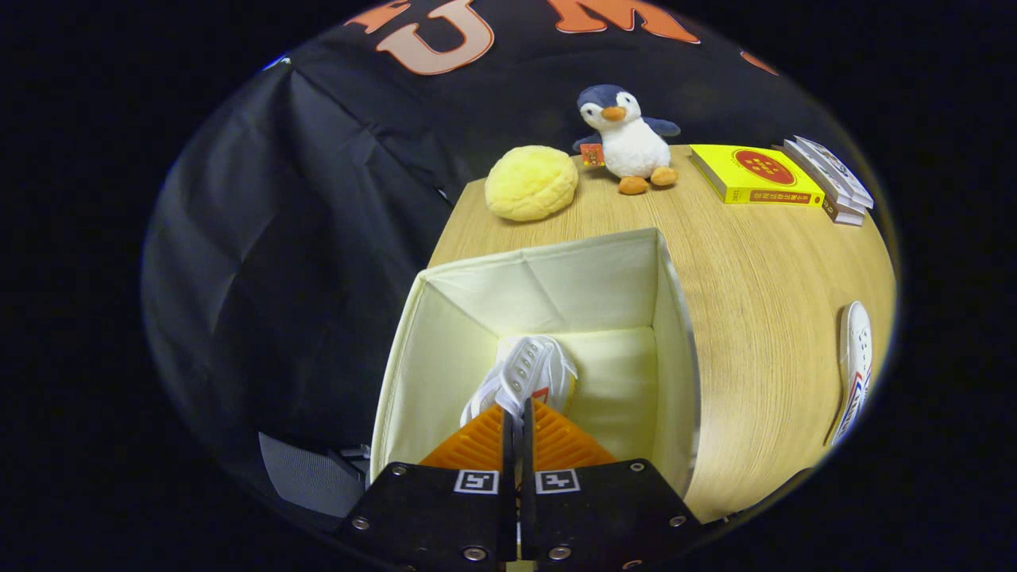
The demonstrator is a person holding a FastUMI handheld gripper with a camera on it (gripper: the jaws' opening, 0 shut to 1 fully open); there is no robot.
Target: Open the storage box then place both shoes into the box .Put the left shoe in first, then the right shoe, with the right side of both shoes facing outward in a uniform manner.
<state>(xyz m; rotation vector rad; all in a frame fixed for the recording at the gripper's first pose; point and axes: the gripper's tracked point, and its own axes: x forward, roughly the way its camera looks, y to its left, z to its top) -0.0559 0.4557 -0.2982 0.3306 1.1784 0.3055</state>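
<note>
The hand-held gripper hangs over the open storage box, its two fingers pressed almost together with only a thin slit between them, and they have the first shoe pinched at their tips; that shoe hangs straight ahead of the fingers, inside the box walls, its long axis running away from the gripper toward the box floor; I cannot tell whether it touches the floor yet. It's a white lace-up sneaker, eyelets showing, a touch of red low on its side. The second shoe, white with coloured trim, lies on the surface well to the right of the box, lengthwise alongside it. My read: the shoe in hand goes down and is released next; which side faces outward is too hidden to call.
</note>
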